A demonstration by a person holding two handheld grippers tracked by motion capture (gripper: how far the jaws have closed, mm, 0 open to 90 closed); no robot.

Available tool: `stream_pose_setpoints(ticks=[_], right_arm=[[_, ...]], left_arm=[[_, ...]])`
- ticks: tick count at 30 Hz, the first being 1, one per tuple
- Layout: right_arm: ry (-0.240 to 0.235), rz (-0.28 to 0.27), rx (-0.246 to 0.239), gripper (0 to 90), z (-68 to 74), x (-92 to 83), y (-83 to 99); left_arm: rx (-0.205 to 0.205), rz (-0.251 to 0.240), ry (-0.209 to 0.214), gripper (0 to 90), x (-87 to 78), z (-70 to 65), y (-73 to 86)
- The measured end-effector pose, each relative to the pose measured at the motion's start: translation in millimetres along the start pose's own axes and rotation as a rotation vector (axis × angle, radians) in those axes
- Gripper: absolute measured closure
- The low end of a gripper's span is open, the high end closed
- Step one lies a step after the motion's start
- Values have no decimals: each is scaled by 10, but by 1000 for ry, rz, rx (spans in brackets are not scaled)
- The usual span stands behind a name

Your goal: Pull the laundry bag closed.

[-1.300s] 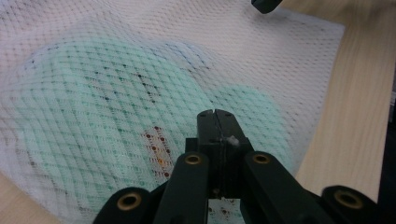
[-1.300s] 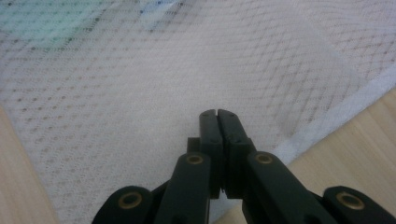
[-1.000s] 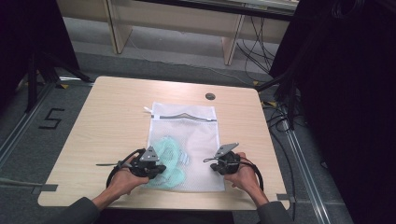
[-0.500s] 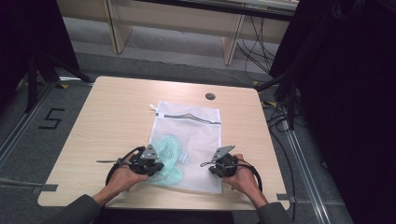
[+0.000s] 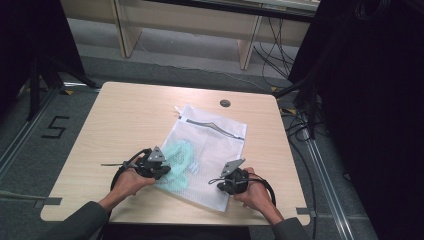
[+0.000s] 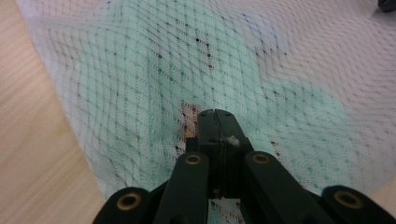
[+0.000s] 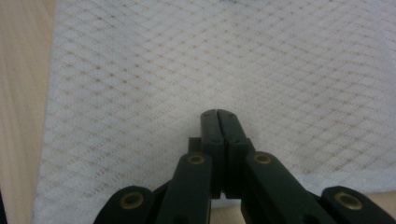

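The wooden table [image 5: 125,125] stands on a grey floor [image 5: 190,50]. A white mesh bag [image 5: 212,145] lies at its centre, a green garment [image 5: 177,160] blurred inside toward 8 o'clock. The left gripper [image 5: 162,170] has its jaws closed on mesh; the right gripper [image 5: 220,182], at the bag's 5 o'clock corner, is pressed closed, hold unclear.

White mesh laundry bag [image 5: 207,150] lying flat on a light wooden table [image 5: 120,120], with a mint-green cloth [image 5: 177,161] inside.

The bag sits skewed on the table's near half, zipper edge towards the far side; the green cloth is bunched in the bag's near-left part, showing through the netting; the bag's right part lies flat and white.
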State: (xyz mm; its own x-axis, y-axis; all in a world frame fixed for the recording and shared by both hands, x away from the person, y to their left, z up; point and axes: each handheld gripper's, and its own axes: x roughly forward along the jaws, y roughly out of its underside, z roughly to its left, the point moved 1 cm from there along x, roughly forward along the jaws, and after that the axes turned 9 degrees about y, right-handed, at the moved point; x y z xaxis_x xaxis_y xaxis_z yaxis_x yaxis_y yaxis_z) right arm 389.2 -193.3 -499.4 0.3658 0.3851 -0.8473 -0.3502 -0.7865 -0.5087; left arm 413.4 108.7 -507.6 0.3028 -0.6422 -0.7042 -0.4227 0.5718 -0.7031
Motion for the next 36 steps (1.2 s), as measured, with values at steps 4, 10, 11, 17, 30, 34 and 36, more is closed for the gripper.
stream_pose_setpoints(ticks=[4, 10, 11, 17, 30, 34, 36], right_arm=[[-9, -8, -17, 900, 48, 15, -36], [-36, -8, -33, 900, 145, 47, -114], [-29, -14, -41, 900, 159, 53, -123], [-39, -20, -70, 900, 250, 84, -197], [-62, -33, -119, 900, 464, 210, -449], [-64, -38, -132, 900, 537, 258, -543], [-66, -43, -138, 900, 569, 283, -590]], left_arm=[[-25, -7, 2, 895, 5, 94, -10], [-19, -9, -27, 896, 8, 161, -16], [-12, -8, -34, 896, 1, 176, -17], [-35, -15, -47, 896, -3, 256, -13], [-19, -1, -106, 895, 36, 431, -64], [-12, -3, -120, 895, 58, 497, -91], [-13, -7, -125, 895, 71, 525, -102]])
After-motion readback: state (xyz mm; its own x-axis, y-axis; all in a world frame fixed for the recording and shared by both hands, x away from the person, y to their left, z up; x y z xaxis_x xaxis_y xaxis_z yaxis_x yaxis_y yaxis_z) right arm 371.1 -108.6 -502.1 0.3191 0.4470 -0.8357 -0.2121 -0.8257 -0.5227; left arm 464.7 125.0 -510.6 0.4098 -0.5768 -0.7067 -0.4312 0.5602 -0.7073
